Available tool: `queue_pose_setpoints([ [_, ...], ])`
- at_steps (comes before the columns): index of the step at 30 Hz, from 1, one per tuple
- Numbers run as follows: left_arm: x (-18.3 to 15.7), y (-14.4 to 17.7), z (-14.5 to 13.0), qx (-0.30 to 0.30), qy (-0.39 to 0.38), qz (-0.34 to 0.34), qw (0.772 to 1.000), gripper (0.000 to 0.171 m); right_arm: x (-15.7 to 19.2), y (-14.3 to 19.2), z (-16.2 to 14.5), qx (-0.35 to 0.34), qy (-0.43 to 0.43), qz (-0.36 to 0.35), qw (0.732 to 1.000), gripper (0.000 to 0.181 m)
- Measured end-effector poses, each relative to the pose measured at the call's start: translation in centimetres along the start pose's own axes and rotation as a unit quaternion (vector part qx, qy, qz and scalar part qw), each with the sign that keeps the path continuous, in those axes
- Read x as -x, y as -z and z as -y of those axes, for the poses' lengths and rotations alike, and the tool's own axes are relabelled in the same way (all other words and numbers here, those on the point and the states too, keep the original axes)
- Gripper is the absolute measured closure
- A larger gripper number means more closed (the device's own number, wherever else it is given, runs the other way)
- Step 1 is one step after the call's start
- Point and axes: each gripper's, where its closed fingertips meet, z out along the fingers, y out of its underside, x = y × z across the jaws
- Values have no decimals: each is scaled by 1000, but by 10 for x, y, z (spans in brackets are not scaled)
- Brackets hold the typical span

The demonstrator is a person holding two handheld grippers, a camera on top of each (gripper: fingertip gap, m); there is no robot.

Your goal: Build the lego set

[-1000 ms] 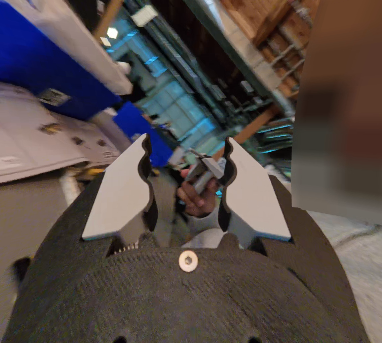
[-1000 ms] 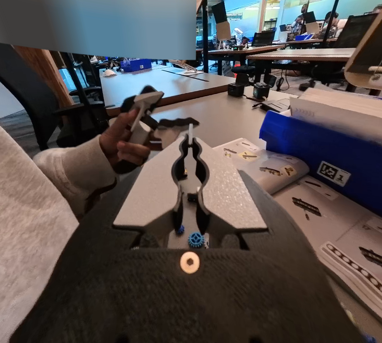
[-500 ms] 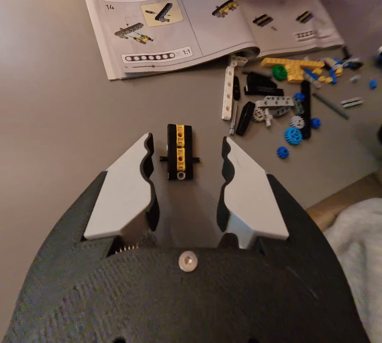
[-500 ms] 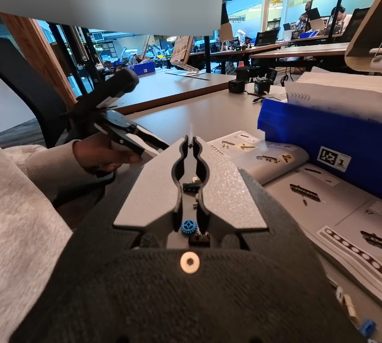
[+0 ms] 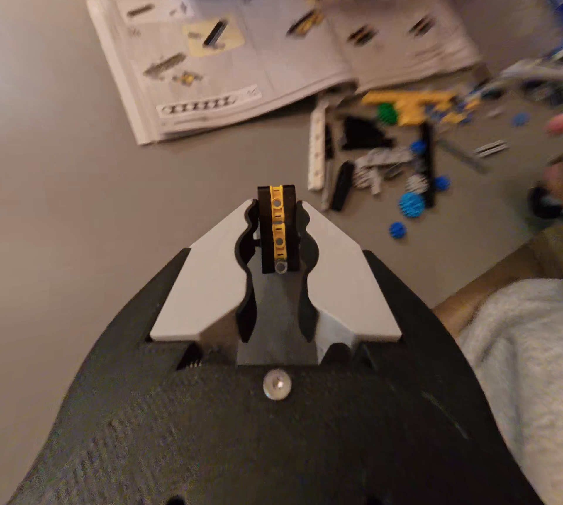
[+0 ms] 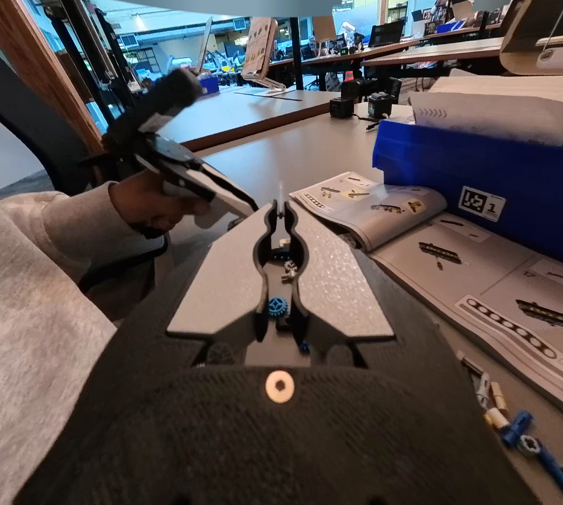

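In the left wrist view my left gripper (image 5: 276,204) is shut on a small black and yellow lego assembly (image 5: 277,216). Both pads press its black sides, and its far end sticks out past the fingertips, over the grey table (image 5: 91,216). In the right wrist view my right gripper (image 6: 280,210) is shut on a thin pale axle (image 6: 280,192) that stands up out of the fingertips. The left gripper (image 6: 219,194) also shows there, held in a hand at the left, its fingertips hidden behind my right finger.
An open instruction booklet (image 5: 228,57) lies ahead, against a blue bin (image 6: 457,161). A pile of loose parts (image 5: 396,155) with a white beam (image 5: 316,149) and blue gears (image 5: 411,204) lies to the right. More small parts (image 6: 502,417) lie at the right. The table edge (image 5: 487,277) and a grey sleeve (image 5: 518,368) are close by. About 15 centimeters separates my left fingertips from my right.
My left gripper swung down from facing the room to the table, then shut on the black and yellow assembly that lay between its open fingers. My right gripper stayed shut on the axle.
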Motion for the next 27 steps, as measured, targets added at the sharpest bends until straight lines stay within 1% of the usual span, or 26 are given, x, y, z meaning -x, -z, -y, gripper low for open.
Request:
queue_pose_setpoints([
  [1, -13, 4, 11, -36, 24, -48, 998, 149, 0, -1, -1, 6, 3, -2, 1000, 179],
  [3, -35, 15, 33, -98, 87, -149, 980, 149, 3, -3, -1, 17, 3, -2, 1000, 179],
  [5, -46, 20, 46, -132, 145, -223, 955, 149, 6, -5, -2, 28, 1, -2, 1000, 179],
  [6, -48, 18, 48, -137, 158, -238, 948, 149, 8, -6, -3, 36, 2, -3, 999, 179],
  [9, -57, 6, 44, -129, 140, -246, 950, 149, 10, -9, -10, 62, 15, -13, 998, 179],
  [10, -62, 4, 44, -127, 137, -258, 948, 149, 9, -9, -13, 71, 20, -20, 997, 179],
  [13, -74, -3, 45, -125, 151, -294, 935, 149, 7, -8, -20, 92, 32, -39, 994, 179],
  [17, -84, -4, 46, -122, 190, -345, 911, 149, 4, -6, -22, 104, 43, -60, 992, 179],
  [21, -84, -3, 46, -122, 219, -369, 895, 149, 3, -6, -19, 102, 41, -65, 992, 179],
  [23, -84, -2, 47, -123, 225, -373, 892, 149, 3, -7, -18, 100, 39, -64, 992, 179],
  [27, -84, -4, 45, -119, 223, -371, 894, 149, 3, -8, -16, 92, 36, -64, 993, 179],
])
